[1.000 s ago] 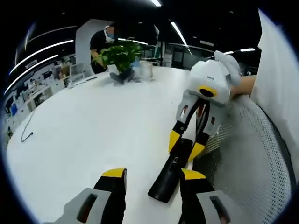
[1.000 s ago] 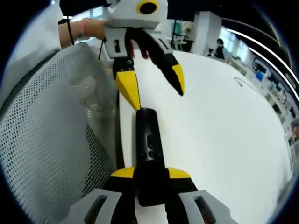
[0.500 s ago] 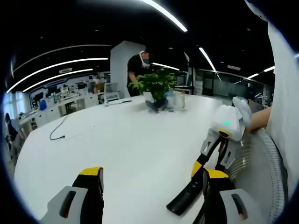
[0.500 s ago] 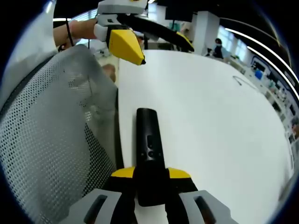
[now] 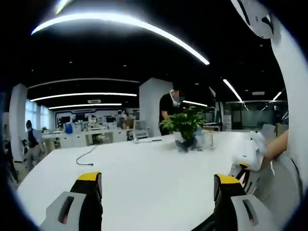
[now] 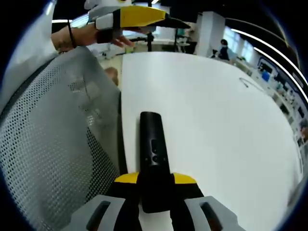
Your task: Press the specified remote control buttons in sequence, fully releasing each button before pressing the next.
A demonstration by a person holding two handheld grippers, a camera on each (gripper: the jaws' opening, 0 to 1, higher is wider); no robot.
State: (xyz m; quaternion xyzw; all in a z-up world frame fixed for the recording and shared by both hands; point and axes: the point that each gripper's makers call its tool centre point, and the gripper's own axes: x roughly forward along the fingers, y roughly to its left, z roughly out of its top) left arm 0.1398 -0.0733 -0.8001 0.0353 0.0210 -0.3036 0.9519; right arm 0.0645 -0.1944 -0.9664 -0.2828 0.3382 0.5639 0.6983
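Note:
A black remote control (image 6: 153, 144) lies lengthwise on the white table (image 6: 216, 120), close to its left edge. My right gripper (image 6: 155, 181) is shut on the remote's near end, with a yellow-tipped jaw on each side. My left gripper (image 6: 163, 19) hangs high above the remote's far end, held by a hand (image 6: 82, 36), and touches nothing. In the left gripper view my left gripper (image 5: 156, 190) stands wide open with only table between its fingers. There the right gripper's white body (image 5: 250, 156) sits at the right, and a dark tip of the remote (image 5: 204, 225) shows at the bottom edge.
A grey mesh chair back (image 6: 53, 144) presses against the table's left edge. A potted plant (image 5: 185, 126) stands at the far side of the table, with a person (image 5: 171, 108) behind it. A thin cable (image 5: 85, 156) lies at the far left. Desks and people fill the background.
My left gripper has lifted away from the remote's far end and now points level across the table. The right gripper and the remote have stayed put.

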